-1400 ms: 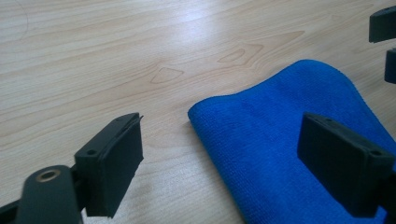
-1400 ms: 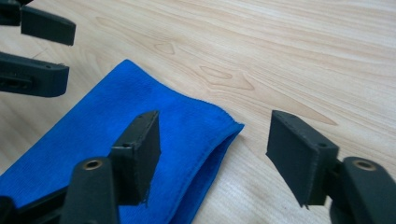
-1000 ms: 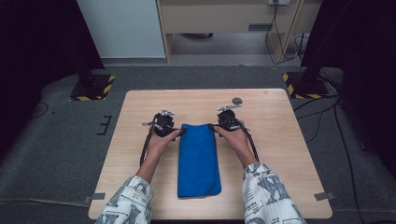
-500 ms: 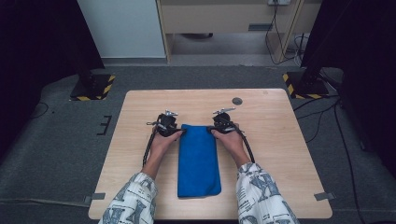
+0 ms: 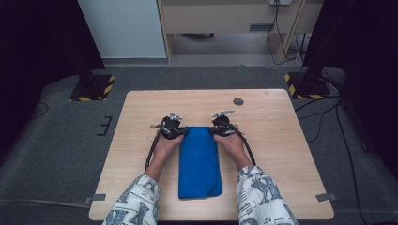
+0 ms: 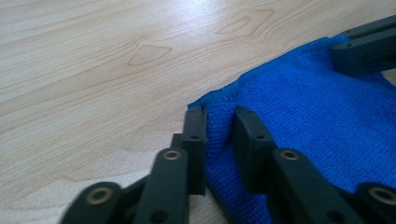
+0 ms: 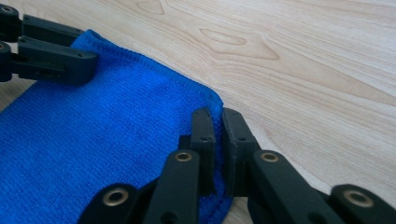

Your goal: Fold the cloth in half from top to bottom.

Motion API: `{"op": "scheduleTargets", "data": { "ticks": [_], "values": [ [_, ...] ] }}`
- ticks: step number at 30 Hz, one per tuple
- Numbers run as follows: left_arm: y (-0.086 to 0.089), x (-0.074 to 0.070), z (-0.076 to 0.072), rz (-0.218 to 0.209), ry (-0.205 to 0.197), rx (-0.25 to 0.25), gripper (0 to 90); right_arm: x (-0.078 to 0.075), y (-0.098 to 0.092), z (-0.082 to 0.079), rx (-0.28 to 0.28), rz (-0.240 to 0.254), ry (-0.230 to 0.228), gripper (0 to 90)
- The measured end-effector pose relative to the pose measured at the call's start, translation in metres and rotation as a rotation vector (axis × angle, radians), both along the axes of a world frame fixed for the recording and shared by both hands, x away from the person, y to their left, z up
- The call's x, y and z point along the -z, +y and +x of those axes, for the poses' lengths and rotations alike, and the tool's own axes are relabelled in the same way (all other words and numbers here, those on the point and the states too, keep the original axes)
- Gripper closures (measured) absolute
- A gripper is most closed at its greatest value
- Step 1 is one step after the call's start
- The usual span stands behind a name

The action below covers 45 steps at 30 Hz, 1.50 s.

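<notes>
Cloth: a blue cloth [image 5: 200, 161] lay folded into a long narrow strip on the wooden table [image 5: 281, 140], a little left of the middle, its length running from the near edge toward the far side.

Left gripper: the left gripper [image 6: 219, 123] stood at the far left corner of the strip. Its jaws had just been closing, and in the left gripper view a raised pleat of the blue pile sat pinched between the two black pads, so it held the cloth by that corner.

Right gripper: the right gripper [image 7: 218, 122] stood at the far right corner. Its jaws had just been closing too and were nearly together, with the hemmed edge of the cloth caught between them.

Hands: both hands came in from the near side, one on each flank of the strip, with patterned sleeves at the near edge of the table.

How it would handle: judged soft, light and limp, a terry or microfibre weave with a stitched hem. It would sag and drape once lifted, would not break, and the nap should give the pads good friction.

Where to hold: the two far corners at the hem looked the best purchase, since the layers there were thick enough to pinch.

Risk: a grip that took only the top layer could let the fold open or slip when the corners were raised.

Other things: a small dark round mark [image 5: 238, 101] sat on the table toward the far right, well apart from the cloth.
</notes>
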<state>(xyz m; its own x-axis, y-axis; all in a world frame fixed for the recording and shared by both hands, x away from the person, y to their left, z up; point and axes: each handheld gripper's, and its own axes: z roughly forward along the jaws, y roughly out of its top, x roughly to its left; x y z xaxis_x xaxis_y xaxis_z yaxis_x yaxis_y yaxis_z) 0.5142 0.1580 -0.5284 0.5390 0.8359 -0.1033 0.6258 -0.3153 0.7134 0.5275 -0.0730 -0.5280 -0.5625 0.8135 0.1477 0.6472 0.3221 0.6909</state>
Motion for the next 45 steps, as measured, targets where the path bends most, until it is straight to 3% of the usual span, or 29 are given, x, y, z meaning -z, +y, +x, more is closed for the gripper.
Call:
{"op": "scheduleTargets", "data": {
  "ticks": [3, 8, 12, 13, 18, 21, 25, 28, 37, 39, 45],
  "values": [
    [-0.001, -0.003, -0.001, -0.013, -0.017, -0.002, 84.5, -0.004, -0.004, -0.003, 0.004, 0.034, -0.003, 85.4],
    [-0.005, -0.017, -0.004, -0.023, -0.048, 0.011, 85.4, -0.015, -0.011, -0.007, 0.005, 0.065, -0.022, 85.5],
    [-0.007, -0.034, -0.006, -0.030, -0.076, 0.017, 85.4, -0.028, -0.015, -0.012, 0.000, 0.085, -0.052, 85.5],
    [-0.008, -0.042, -0.007, -0.036, -0.098, 0.018, 85.4, -0.035, -0.018, -0.013, 0.001, 0.092, -0.067, 85.5],
    [-0.013, -0.055, -0.005, -0.037, -0.120, 0.025, 85.5, -0.050, -0.024, -0.012, 0.005, 0.111, -0.092, 85.5],
    [-0.014, -0.060, -0.004, -0.055, -0.135, 0.027, 85.5, -0.054, -0.026, -0.009, 0.004, 0.108, -0.104, 85.5],
    [-0.013, -0.067, -0.002, -0.035, -0.155, 0.036, 85.5, -0.058, -0.029, -0.006, 0.011, 0.122, -0.114, 85.4],
    [-0.010, -0.073, -0.001, -0.049, -0.163, 0.041, 85.8, -0.063, -0.029, -0.005, 0.015, 0.136, -0.127, 85.5],
    [-0.004, -0.078, 0.000, -0.058, -0.177, 0.033, 86.5, -0.070, -0.024, -0.003, 0.009, 0.136, -0.143, 85.6],
    [-0.001, -0.078, 0.002, -0.084, -0.179, 0.022, 86.4, -0.074, -0.023, -0.002, 0.014, 0.140, -0.146, 85.6],
    [-0.001, -0.082, 0.002, -0.067, -0.188, 0.031, 86.5, -0.082, -0.021, -0.001, 0.014, 0.136, -0.162, 85.6]
  ]
}}
